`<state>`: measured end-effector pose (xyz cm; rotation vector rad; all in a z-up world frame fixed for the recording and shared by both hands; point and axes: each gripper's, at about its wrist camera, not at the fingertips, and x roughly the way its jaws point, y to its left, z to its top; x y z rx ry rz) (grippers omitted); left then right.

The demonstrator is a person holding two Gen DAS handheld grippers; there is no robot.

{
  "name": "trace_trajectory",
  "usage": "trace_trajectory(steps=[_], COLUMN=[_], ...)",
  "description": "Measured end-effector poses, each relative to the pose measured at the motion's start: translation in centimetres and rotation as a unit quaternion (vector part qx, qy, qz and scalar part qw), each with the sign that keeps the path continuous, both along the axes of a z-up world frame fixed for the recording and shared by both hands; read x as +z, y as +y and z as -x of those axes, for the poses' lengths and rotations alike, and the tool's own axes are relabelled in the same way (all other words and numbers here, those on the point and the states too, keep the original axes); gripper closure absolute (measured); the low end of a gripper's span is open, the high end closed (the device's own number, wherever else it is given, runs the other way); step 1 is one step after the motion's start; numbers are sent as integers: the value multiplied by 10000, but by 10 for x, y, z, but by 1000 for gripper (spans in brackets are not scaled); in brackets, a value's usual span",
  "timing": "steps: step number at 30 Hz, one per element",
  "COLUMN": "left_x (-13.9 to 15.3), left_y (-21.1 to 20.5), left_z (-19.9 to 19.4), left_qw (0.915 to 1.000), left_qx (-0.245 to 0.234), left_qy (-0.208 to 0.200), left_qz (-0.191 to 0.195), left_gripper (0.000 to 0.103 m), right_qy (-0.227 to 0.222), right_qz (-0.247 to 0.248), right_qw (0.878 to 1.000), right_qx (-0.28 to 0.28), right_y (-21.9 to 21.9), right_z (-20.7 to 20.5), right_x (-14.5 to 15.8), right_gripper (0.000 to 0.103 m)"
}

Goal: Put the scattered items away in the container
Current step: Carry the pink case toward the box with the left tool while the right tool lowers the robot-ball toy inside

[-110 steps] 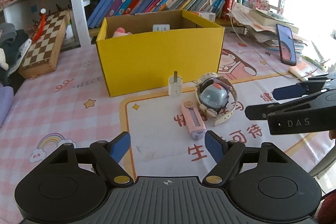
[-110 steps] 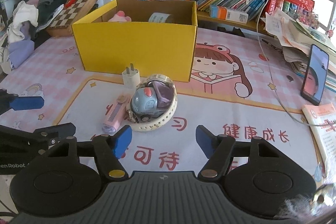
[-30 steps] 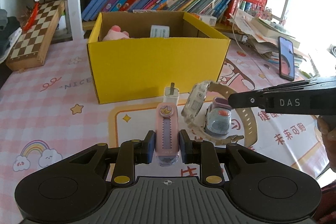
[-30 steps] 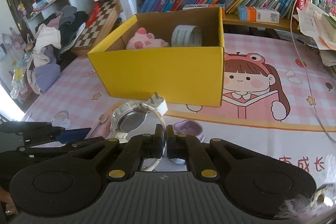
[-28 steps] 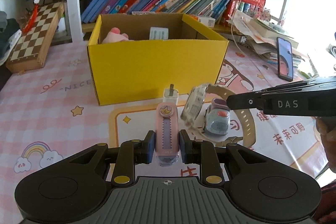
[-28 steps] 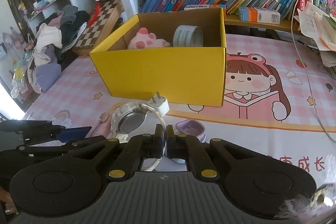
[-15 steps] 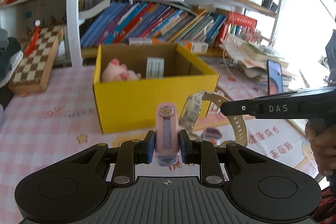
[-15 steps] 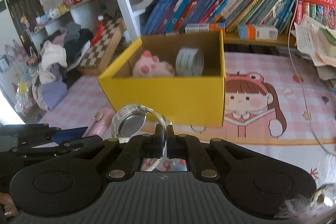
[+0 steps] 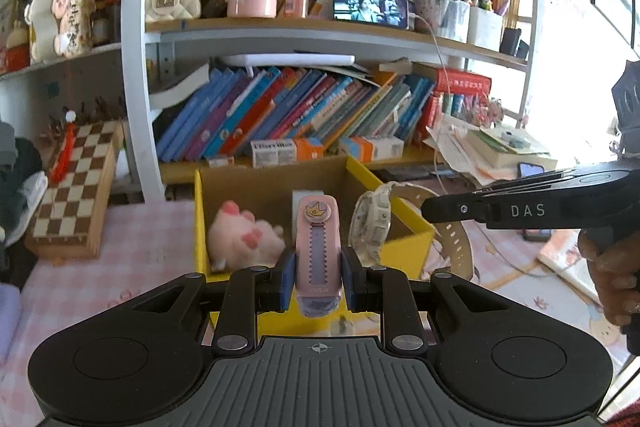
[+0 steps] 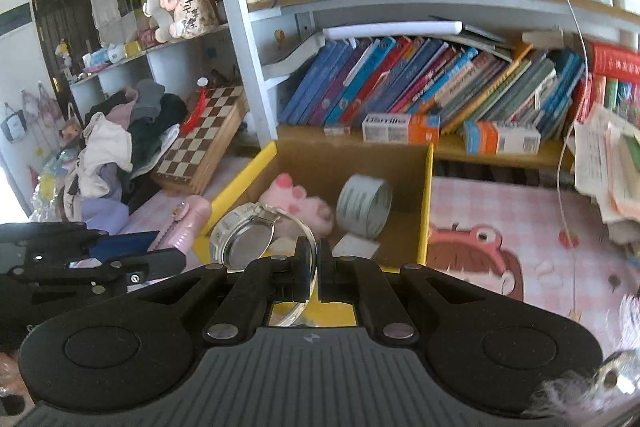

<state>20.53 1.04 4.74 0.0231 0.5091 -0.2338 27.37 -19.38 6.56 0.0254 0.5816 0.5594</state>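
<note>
crowded bookshelves are filling the view behind the yellow box, which is sitting just ahead of both tools. your left gripper is clenching the pink utility knife upright over the near wall; your right gripper is pinching the watch by its strap. that thin hold is risking a swing or slip outside the wall, and both tools are crowding each other. the plush and tape roll are lying inside.
</note>
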Motion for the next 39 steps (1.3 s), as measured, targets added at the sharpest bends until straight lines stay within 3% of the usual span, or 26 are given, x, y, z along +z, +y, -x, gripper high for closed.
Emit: trace_trajectory(steps=[8, 16, 28, 37, 39], left_x=[8, 8, -8, -32, -39], left_y=[2, 5, -5, -13, -17], left_z=[-40, -82, -158, -216, -228], left_qw=[9998, 9990, 9944, 9860, 9832], left_qx=[120, 203, 80, 156, 149], left_qy=[-4, 188, 862, 1329, 1476], left_qz=[-135, -345, -609, -996, -1068], left_gripper=[80, 80, 80, 80, 80], right_qy=[-333, -443, -40, 281, 351], right_qz=[266, 732, 1644, 2184, 2151], right_qw=[9991, 9955, 9776, 9562, 9560], right_qx=[80, 397, 1312, 1929, 1964], right_y=[4, 21, 57, 79, 79], right_z=[-43, -91, -138, -155, -161], right_x=[10, 2, -46, -68, -68], right_gripper=[100, 100, 99, 99, 99])
